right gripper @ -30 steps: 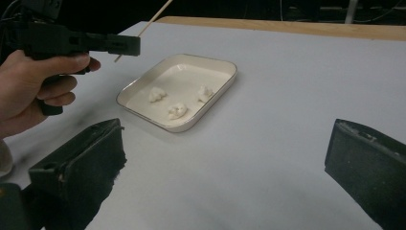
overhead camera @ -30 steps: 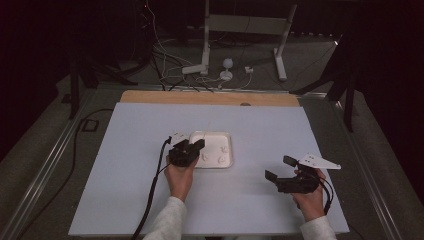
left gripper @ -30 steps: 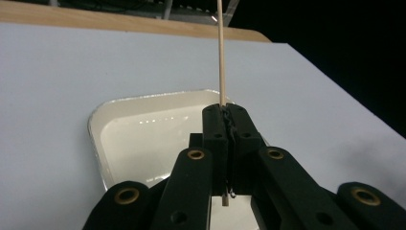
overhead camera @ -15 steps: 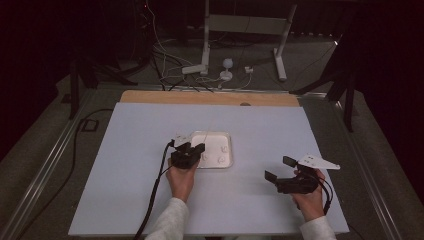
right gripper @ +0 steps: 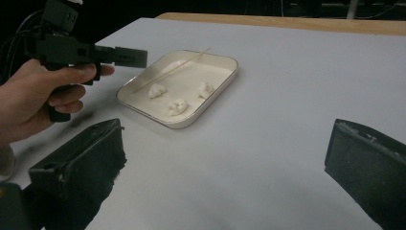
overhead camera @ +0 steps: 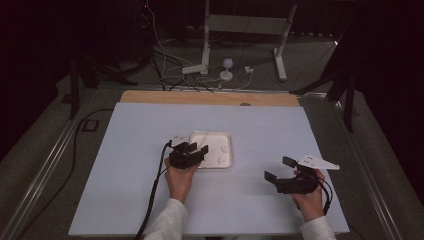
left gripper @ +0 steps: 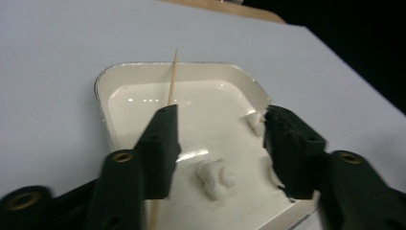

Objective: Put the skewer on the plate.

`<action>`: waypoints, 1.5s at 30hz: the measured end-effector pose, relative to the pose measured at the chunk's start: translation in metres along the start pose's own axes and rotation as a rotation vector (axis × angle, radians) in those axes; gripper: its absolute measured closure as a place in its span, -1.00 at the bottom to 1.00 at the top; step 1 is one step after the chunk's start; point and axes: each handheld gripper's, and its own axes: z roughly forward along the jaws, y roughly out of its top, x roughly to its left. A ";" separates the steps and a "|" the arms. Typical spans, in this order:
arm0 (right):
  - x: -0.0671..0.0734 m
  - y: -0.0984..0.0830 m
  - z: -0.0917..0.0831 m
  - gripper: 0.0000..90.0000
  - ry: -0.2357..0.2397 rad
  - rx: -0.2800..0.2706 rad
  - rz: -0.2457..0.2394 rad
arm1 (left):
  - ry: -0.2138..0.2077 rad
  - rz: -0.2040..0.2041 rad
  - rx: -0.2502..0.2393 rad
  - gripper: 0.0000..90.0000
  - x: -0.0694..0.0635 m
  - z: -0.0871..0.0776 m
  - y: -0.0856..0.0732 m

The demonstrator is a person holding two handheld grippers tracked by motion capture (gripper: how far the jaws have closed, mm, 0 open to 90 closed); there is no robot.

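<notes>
A: What's nearest?

B: The right gripper, low over the white table at the near right, jaws spread wide with nothing between them.

A: And the left gripper?

B: Its jaws have just been opening; they hang apart above the tray, gripping nothing.

A: The skewer?

B: Lying slantwise in the tray near the table's middle, far tip on the rim, beside three white lumps.
</notes>
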 end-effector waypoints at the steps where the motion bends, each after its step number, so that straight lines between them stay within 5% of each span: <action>1: 0.000 0.000 0.000 -1.00 -0.001 0.001 0.000 | -0.010 0.000 -0.002 -0.08 0.000 -0.001 0.000; 8: 0.001 0.000 -0.002 -1.00 -0.002 -0.006 -0.004 | -0.069 0.019 -0.008 -0.49 0.000 -0.015 0.005; 17: 0.003 0.000 -0.004 -1.00 -0.004 -0.017 -0.013 | -0.128 0.087 -0.074 -0.78 0.002 -0.056 0.015; 22: 0.004 0.000 -0.004 -1.00 0.001 -0.024 -0.023 | -0.117 0.130 -0.086 -0.95 0.009 -0.078 0.017; 34: 0.009 -0.001 -0.006 -1.00 -0.017 -0.060 -0.082 | -0.080 0.217 -0.168 -0.99 0.032 -0.124 0.003; 45: 0.012 -0.003 -0.007 -1.00 -0.024 -0.081 -0.099 | -0.012 0.209 -0.229 -0.99 0.054 -0.153 -0.016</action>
